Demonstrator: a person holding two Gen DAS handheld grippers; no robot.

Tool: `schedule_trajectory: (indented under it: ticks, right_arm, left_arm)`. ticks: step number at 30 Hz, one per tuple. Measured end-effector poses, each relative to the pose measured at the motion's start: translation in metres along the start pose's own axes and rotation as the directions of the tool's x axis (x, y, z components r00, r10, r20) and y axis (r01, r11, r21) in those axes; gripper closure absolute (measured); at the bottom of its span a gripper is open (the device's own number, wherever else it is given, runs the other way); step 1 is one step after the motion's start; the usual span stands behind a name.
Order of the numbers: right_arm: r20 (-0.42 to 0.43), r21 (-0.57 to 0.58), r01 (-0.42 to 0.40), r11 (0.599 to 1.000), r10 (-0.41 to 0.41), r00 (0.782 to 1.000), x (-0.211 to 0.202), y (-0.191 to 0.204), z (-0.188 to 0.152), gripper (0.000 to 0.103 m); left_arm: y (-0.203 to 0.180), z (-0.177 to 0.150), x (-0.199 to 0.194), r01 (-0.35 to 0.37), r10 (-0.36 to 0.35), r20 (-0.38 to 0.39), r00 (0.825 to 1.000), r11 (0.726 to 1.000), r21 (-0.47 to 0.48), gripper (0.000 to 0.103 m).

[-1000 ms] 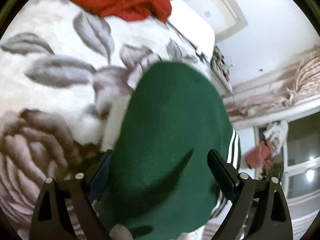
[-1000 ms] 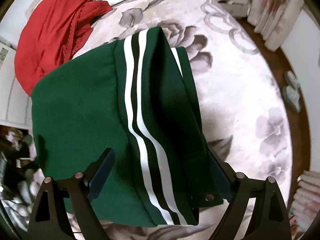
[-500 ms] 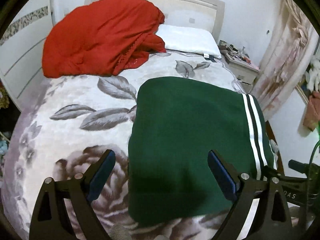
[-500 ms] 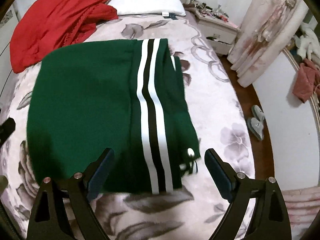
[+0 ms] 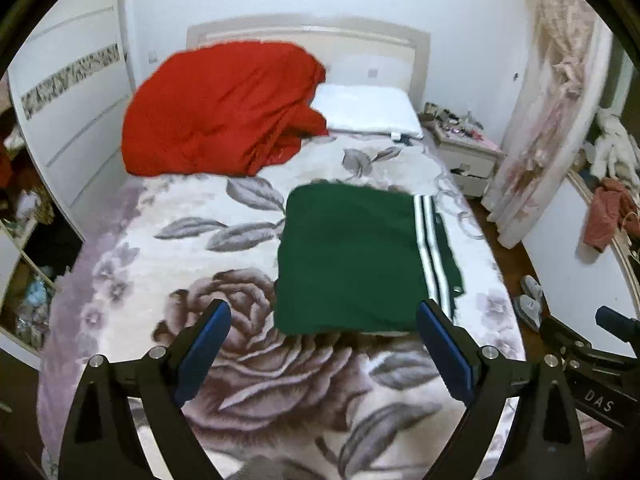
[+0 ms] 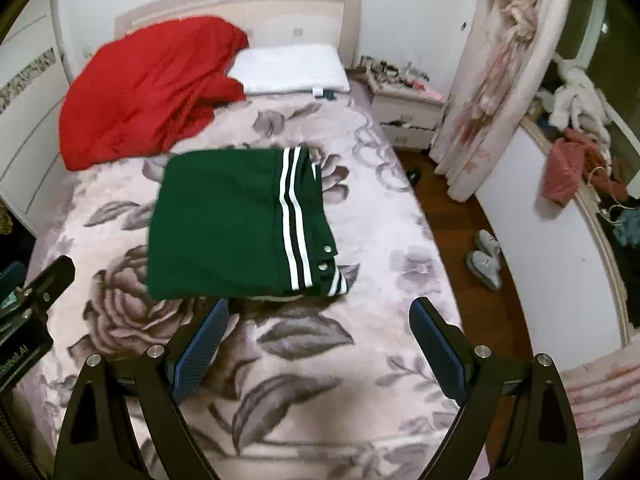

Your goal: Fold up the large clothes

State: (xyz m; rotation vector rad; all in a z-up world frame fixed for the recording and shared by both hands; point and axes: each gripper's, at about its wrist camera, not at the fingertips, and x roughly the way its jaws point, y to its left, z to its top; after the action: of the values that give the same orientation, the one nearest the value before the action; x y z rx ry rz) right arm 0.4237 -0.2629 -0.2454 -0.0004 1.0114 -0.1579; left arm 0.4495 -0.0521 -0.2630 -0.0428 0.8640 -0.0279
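A dark green garment (image 5: 352,264) with white and black stripes lies folded into a flat rectangle on the floral bed cover (image 5: 160,280). In the right wrist view the green garment (image 6: 240,224) shows its striped edge and snap buttons on the right side. My left gripper (image 5: 324,344) hangs open above the near end of the bed, short of the garment, with nothing between its blue pads. My right gripper (image 6: 316,340) is likewise open and empty, pulled back from the garment's near edge.
A red blanket (image 5: 224,112) is heaped at the head of the bed beside a white pillow (image 5: 368,112). A nightstand (image 6: 404,108), a curtain (image 6: 492,80) and slippers (image 6: 486,264) on the wooden floor lie to the right. A wardrobe (image 5: 72,120) stands left.
Both grippers have pulled back and risen away from the green garment, which now lies folded on the bed. It filled both views a second ago.
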Motion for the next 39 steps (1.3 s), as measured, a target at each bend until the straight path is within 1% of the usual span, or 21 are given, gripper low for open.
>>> schedule_trajectory:
  ticks: [2, 7, 9, 13, 16, 18, 20, 23, 27, 32, 35, 37, 39]
  right_arm:
    - [0.018, 0.006, -0.008, 1.0, 0.007, 1.0, -0.041, -0.007, -0.007, 0.01]
    - [0.08, 0.018, 0.007, 1.0, -0.008, 0.997, -0.146, -0.026, -0.029, 0.009]
    - [0.106, 0.016, -0.006, 1.0, 0.004, 0.994, -0.18, -0.031, -0.036, 0.009]
    - [0.17, -0.006, -0.003, 1.0, 0.004, 0.985, -0.242, -0.036, -0.048, 0.009]
    - [0.202, -0.013, -0.012, 1.0, 0.015, 0.979, -0.275, -0.04, -0.056, 0.007]
    - [0.22, -0.02, -0.023, 1.0, 0.027, 0.975, -0.296, -0.042, -0.061, 0.006]
    - [0.236, -0.024, -0.034, 0.999, 0.038, 0.971, -0.311, -0.043, -0.065, 0.006]
    - [0.253, -0.032, -0.044, 0.999, 0.051, 0.966, -0.323, -0.044, -0.067, 0.006]
    - [0.265, -0.032, -0.047, 0.998, 0.054, 0.963, -0.336, -0.049, -0.074, 0.006]
    - [0.279, -0.026, -0.046, 0.999, 0.051, 0.959, -0.341, -0.056, -0.073, 0.004]
    - [0.28, -0.031, -0.059, 0.998, 0.065, 0.958, -0.344, -0.058, -0.075, 0.004]
    - [0.28, -0.03, -0.06, 0.998, 0.066, 0.958, -0.347, -0.06, -0.079, 0.003]
    - [0.283, -0.033, -0.061, 0.998, 0.068, 0.957, -0.349, -0.061, -0.081, 0.003]
  left_arm:
    - [-0.005, -0.001, -0.042, -0.022, 0.021, 0.02, 1.0, 1.0, 0.013, 0.009]
    - [-0.009, -0.01, -0.136, -0.029, 0.029, 0.055, 0.998, 1.0, 0.007, 0.009]
    - [-0.01, -0.015, -0.163, -0.03, 0.03, 0.061, 0.998, 1.0, 0.003, 0.009]
    - [-0.01, -0.023, -0.208, -0.039, 0.04, 0.077, 0.996, 0.999, -0.019, 0.009]
    - [-0.01, -0.027, -0.234, -0.054, 0.056, 0.092, 0.994, 0.998, -0.025, 0.009]
    - [-0.009, -0.03, -0.244, -0.057, 0.06, 0.094, 0.994, 0.998, -0.033, 0.009]
    - [-0.009, -0.033, -0.253, -0.062, 0.066, 0.105, 0.992, 0.997, -0.041, 0.009]
    - [-0.012, -0.036, -0.263, -0.073, 0.077, 0.122, 0.99, 0.997, -0.035, 0.009]
    - [-0.014, -0.043, -0.274, -0.07, 0.074, 0.136, 0.988, 0.997, -0.031, 0.009]
    - [-0.019, -0.047, -0.286, -0.084, 0.088, 0.168, 0.982, 0.996, -0.03, 0.009]
    - [-0.02, -0.048, -0.288, -0.079, 0.082, 0.169, 0.982, 0.997, -0.027, 0.008]
    - [-0.019, -0.05, -0.292, -0.094, 0.097, 0.18, 0.979, 0.995, -0.028, 0.008]
    - [-0.017, -0.05, -0.295, -0.091, 0.096, 0.188, 0.978, 0.995, -0.034, 0.007]
